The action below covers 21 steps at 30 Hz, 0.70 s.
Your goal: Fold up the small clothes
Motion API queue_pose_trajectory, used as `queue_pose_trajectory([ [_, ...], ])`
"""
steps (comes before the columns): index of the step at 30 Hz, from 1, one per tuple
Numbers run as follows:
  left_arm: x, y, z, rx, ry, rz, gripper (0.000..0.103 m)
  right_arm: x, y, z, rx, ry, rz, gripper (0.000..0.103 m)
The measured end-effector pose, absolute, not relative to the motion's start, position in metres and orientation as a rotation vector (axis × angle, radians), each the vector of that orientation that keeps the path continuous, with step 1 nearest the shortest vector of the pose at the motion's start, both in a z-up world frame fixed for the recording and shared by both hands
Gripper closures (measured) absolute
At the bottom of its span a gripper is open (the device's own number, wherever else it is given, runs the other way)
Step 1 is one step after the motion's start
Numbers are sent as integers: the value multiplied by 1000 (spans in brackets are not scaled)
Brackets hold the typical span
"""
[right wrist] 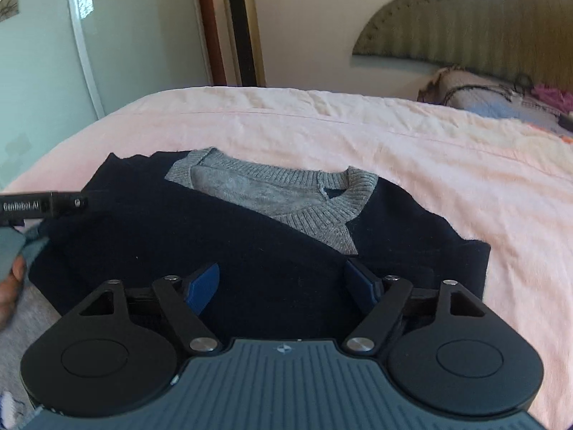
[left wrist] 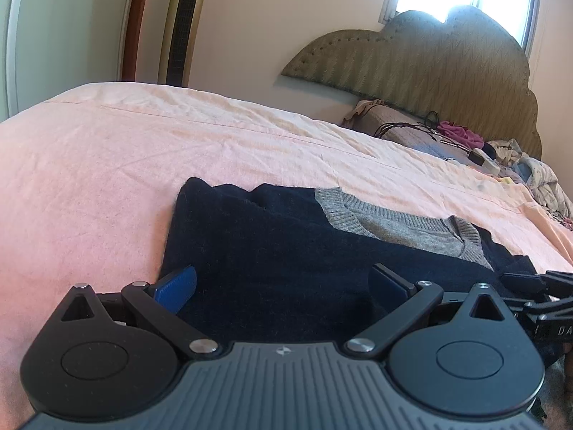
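Note:
A small dark navy sweater [left wrist: 272,251] with a grey ribbed V-neck collar [left wrist: 401,229] lies folded flat on the pink bedsheet [left wrist: 143,150]. My left gripper [left wrist: 283,283] is open, its blue fingers spread just above the sweater's near edge. In the right wrist view the sweater [right wrist: 215,236] and its collar [right wrist: 286,193] lie straight ahead. My right gripper [right wrist: 283,283] is open over the near edge, jaws wide. The left gripper's body shows at the left edge of the right wrist view [right wrist: 39,204].
A padded green headboard [left wrist: 429,61] stands at the far right, with pillows and a pile of loose clothes and cables [left wrist: 465,143] below it. A tall gold tower fan [left wrist: 182,25] and wardrobe door [right wrist: 46,53] stand behind the bed.

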State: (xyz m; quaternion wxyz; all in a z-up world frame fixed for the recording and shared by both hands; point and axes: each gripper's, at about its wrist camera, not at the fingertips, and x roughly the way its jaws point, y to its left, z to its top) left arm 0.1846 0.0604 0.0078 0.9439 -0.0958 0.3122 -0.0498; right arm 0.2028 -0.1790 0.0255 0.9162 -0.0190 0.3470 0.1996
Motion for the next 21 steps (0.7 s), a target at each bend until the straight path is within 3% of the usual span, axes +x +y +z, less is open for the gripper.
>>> queue_pose_trajectory([
  [5, 154, 56, 25, -146, 620, -64, 0, 192, -179, 58, 97, 746, 256, 30],
  [6, 145, 54, 26, -153, 635, -133, 0, 180, -177, 61, 117, 740, 302, 28],
  [7, 140, 49, 22, -120, 673, -198, 0, 168, -174, 60, 112, 745, 348, 14],
  [9, 132, 34, 11, 37, 724, -218, 0, 156, -170, 40, 56, 809, 333, 1],
  [12, 109, 40, 23, 80, 704, -218, 0, 129, -164, 30, -128, 729, 284, 4],
  [17, 61, 67, 29, -30, 780, -277, 0, 68, -189, 56, 78, 719, 293, 8],
  [21, 32, 50, 14, 112, 768, -186, 0, 31, -181, 26, -79, 737, 254, 10],
])
